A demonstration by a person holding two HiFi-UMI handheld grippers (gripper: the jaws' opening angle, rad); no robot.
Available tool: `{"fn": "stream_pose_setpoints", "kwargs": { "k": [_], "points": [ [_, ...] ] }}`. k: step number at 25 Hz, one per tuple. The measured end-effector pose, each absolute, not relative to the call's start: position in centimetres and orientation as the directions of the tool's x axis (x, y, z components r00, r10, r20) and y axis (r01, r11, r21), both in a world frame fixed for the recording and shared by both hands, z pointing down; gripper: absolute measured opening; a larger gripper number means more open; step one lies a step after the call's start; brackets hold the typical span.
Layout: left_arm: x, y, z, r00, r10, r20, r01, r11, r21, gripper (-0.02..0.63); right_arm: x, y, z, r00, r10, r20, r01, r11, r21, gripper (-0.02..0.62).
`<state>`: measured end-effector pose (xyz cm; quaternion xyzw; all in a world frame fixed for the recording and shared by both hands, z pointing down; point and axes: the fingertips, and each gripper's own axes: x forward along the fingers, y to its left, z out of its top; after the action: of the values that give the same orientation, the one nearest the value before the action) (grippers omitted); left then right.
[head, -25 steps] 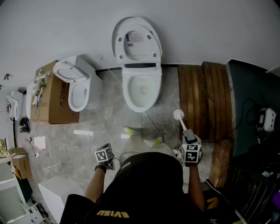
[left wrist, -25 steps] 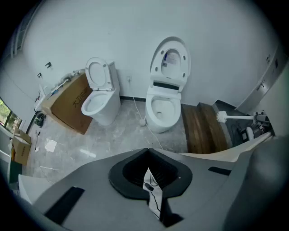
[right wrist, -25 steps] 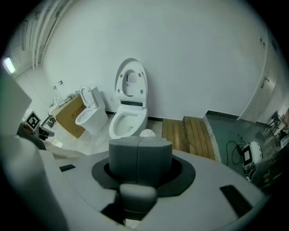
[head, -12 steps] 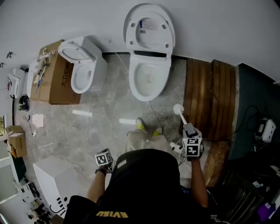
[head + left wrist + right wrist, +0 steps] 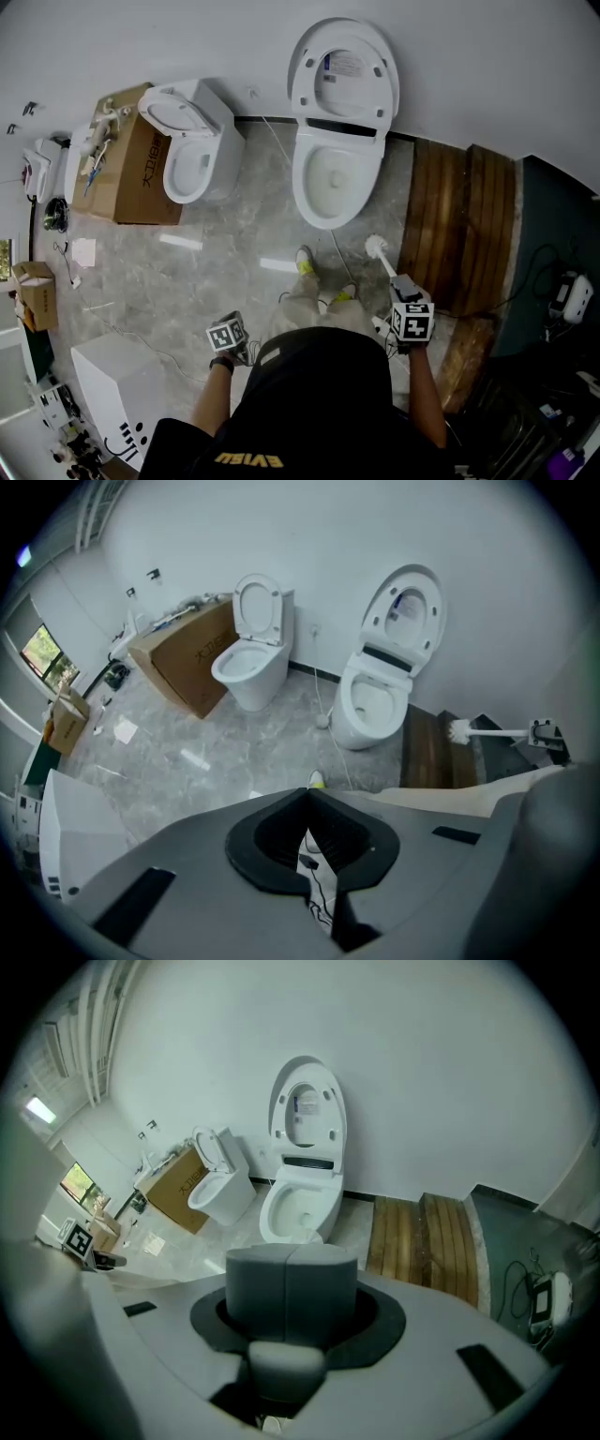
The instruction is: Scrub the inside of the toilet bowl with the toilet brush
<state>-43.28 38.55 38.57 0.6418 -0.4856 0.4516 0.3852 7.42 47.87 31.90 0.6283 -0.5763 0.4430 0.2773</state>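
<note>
**Brush gripped in the right jaws, aimed at the open toilet**

The right gripper (image 5: pixel 404 287) has its jaws closed on the grey grip of the toilet brush (image 5: pixel 385 260). In the right gripper view the grip fills the gap between the jaws of that gripper (image 5: pixel 291 1314) and is seen end-on, so the bristle head is hidden behind it.

The head view shows the brush's whole length. Its long axis runs from the jaws forward and to the person's left. The white bristle head leads, pointing toward the toilet bowl (image 5: pixel 302 184). The head hangs over the floor just short of the bowl's front rim, beside the wooden platform (image 5: pixel 459 225), not inside the bowl. The lid (image 5: pixel 344 66) stands raised against the wall.

The left gripper (image 5: pixel 229 337) is held low at the person's side, well apart from the brush. In its own view the jaws of the left gripper (image 5: pixel 307 804) are all but together, with only a thin slit of floor between them and nothing held. That view alone shows the brush side-on, lying level at the right edge.
</note>
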Motion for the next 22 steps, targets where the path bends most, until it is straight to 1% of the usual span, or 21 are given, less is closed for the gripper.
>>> {"fn": "stream_pose_setpoints", "kwargs": {
  "k": [4, 8, 13, 16, 19, 22],
  "points": [
    [-42.4, 34.8, 39.3, 0.163, -0.277, 0.947, -0.958, -0.273, 0.085, 0.018, 5.9, 45.1, 31.3, -0.050, -0.472, 0.880, -0.974, -0.173, -0.148, 0.160],
    [-43.3, 32.2, 41.2, 0.163, -0.230, 0.959, -0.943, -0.323, 0.083, 0.018, 4.5, 41.9, 29.7, -0.025, -0.477, 0.879, -0.975, -0.184, -0.127, 0.160],
    [-44.0, 28.5, 43.2, 0.177, -0.159, 0.971, -0.919, -0.381, 0.105, 0.018, 2.4, 37.3, 26.9, -0.035, -0.519, 0.854, -0.942, -0.267, -0.201, 0.160],
    [-42.7, 25.4, 44.1, 0.215, -0.141, 0.966, -0.891, -0.432, 0.135, 0.018, 2.1, 35.0, 25.6, 0.009, -0.524, 0.852, -0.947, -0.278, -0.161, 0.160],
    [-40.4, 22.1, 44.4, 0.270, -0.149, 0.951, -0.841, -0.518, 0.158, 0.018, 2.0, 33.4, 25.3, 0.053, -0.510, 0.859, -0.947, -0.298, -0.119, 0.160],
    [-39.2, 20.3, 45.3, 0.295, -0.123, 0.948, -0.800, -0.575, 0.174, 0.018, 1.2, 32.1, 25.5, 0.045, -0.493, 0.869, -0.949, -0.291, -0.116, 0.160]
  ]
}}
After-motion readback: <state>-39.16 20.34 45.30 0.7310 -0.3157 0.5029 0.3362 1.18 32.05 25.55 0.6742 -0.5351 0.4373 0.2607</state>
